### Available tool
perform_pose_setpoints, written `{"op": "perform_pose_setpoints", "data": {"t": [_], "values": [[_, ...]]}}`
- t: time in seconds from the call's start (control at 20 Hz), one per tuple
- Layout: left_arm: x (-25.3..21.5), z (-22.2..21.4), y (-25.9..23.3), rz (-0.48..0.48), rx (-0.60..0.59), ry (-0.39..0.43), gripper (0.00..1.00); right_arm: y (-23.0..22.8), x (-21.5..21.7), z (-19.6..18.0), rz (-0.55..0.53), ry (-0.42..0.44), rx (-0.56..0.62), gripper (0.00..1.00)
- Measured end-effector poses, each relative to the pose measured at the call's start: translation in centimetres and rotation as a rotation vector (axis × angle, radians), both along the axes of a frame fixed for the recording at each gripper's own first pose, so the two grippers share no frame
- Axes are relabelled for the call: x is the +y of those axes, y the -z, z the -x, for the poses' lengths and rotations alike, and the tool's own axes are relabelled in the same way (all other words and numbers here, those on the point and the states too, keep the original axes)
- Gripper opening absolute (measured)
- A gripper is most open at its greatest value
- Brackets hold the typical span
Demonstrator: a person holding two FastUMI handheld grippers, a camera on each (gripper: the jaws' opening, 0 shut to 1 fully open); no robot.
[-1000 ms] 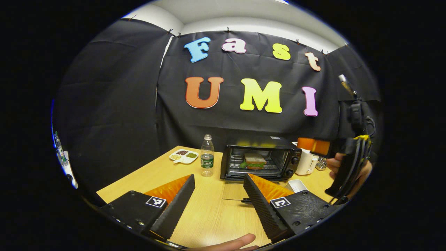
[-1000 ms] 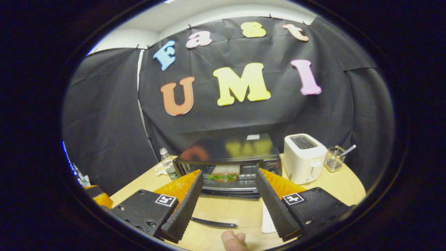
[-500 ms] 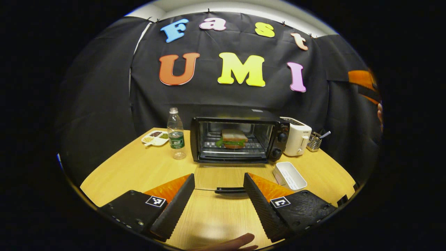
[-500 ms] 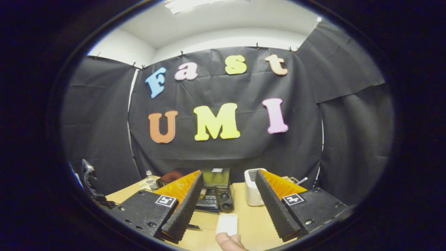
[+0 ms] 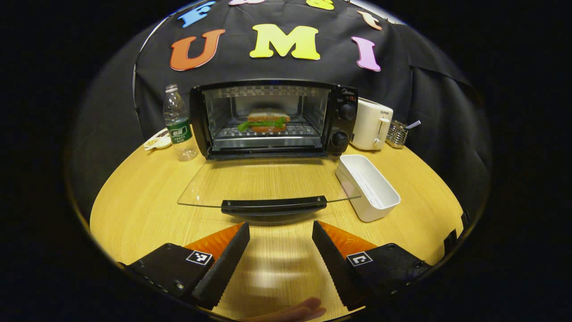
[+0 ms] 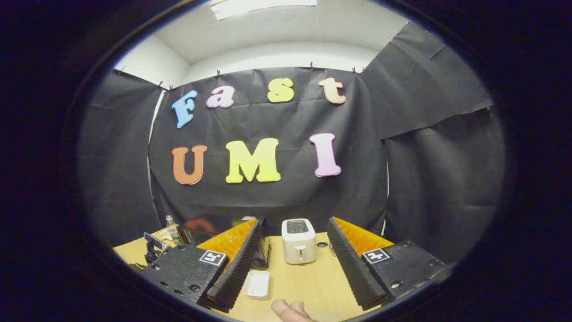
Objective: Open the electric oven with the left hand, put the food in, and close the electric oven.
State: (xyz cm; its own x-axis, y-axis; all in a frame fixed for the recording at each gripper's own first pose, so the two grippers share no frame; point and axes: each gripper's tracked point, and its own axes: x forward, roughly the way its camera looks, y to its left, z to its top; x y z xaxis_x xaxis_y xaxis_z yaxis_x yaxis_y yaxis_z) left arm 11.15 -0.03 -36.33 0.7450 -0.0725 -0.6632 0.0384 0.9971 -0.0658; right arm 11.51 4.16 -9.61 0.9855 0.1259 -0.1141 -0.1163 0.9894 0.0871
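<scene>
Left gripper view, from the left: a water bottle (image 5: 177, 123), then the electric oven (image 5: 272, 118) with its glass door (image 5: 268, 182) folded flat and the sandwich (image 5: 266, 121) already on the rack. The left gripper (image 5: 280, 232), released and empty, sits just short of the door handle (image 5: 273, 206). I'd slip under that handle and lift evenly. Further right, a white tray (image 5: 367, 187) and toaster (image 5: 372, 124). The right gripper (image 6: 289, 257) hangs spread, holding nothing.
</scene>
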Motion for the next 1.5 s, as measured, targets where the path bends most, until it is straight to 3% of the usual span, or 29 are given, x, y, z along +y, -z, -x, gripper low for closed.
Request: {"op": "perform_pose_setpoints", "data": {"t": [0.35, 0.85, 1.5], "values": [[0.4, -0.9, 3.1, -0.016, 0.092, -0.027, 0.94, 0.8, -0.3, -0.5, 0.002, -0.032, -0.014, 0.96], [0.7, -2.2, 3.1, -0.018, 0.086, -0.042, 0.93, 2.1, 0.8, -0.3, 0.015, -0.071, 0.005, 0.96], [1.6, -6.0, -1.6, -0.059, -0.073, -0.049, 0.93, 3.2, 0.5, -0.3, 0.006, -0.068, 0.035, 0.96]]}}
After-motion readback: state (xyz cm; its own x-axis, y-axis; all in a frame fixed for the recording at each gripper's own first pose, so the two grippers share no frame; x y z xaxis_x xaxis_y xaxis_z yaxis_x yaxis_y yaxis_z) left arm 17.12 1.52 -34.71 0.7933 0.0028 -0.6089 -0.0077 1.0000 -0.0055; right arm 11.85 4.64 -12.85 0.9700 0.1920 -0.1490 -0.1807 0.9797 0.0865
